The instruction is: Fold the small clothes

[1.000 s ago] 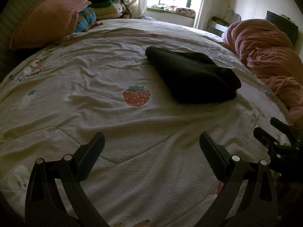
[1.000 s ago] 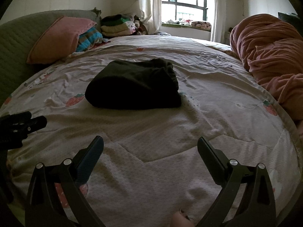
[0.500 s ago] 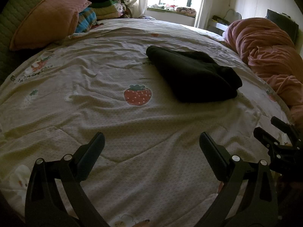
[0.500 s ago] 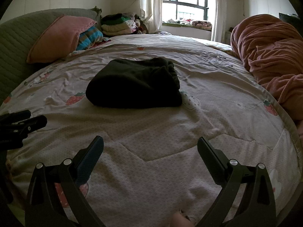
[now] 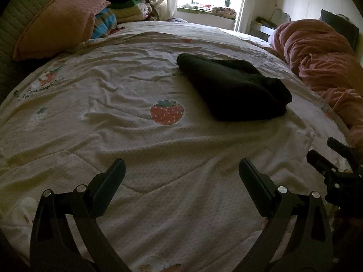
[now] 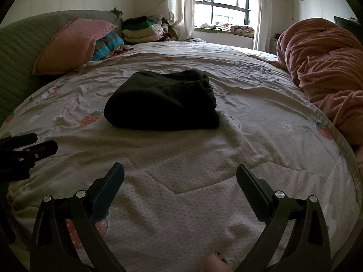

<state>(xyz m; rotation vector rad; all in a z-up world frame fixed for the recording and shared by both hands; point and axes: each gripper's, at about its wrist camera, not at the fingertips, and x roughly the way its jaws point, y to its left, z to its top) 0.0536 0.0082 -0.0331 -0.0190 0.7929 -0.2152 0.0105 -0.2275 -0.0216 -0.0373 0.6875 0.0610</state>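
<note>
A folded black garment [image 5: 233,88] [image 6: 163,99] lies in the middle of the bed, on a pale quilt printed with strawberries [image 5: 136,136] [image 6: 249,136]. My left gripper [image 5: 181,170] hovers open over the quilt's near part, well short of the garment, with nothing between its fingers. My right gripper [image 6: 180,174] is open too, also near the front edge and empty. Each gripper shows at the side of the other's view: the right gripper [image 5: 329,158] at the left wrist view's right edge, the left gripper [image 6: 31,145] at the right wrist view's left edge.
A pink pillow [image 5: 56,34] [image 6: 72,43] leans on a green headboard [image 6: 20,45] at the back left, beside a striped cloth and a stack of folded clothes [image 6: 143,31]. A bunched pink blanket [image 5: 322,56] [image 6: 324,68] fills the right side. A window [image 6: 222,6] is behind.
Both views have shifted only slightly; the black garment lies as before and both grippers stay open.
</note>
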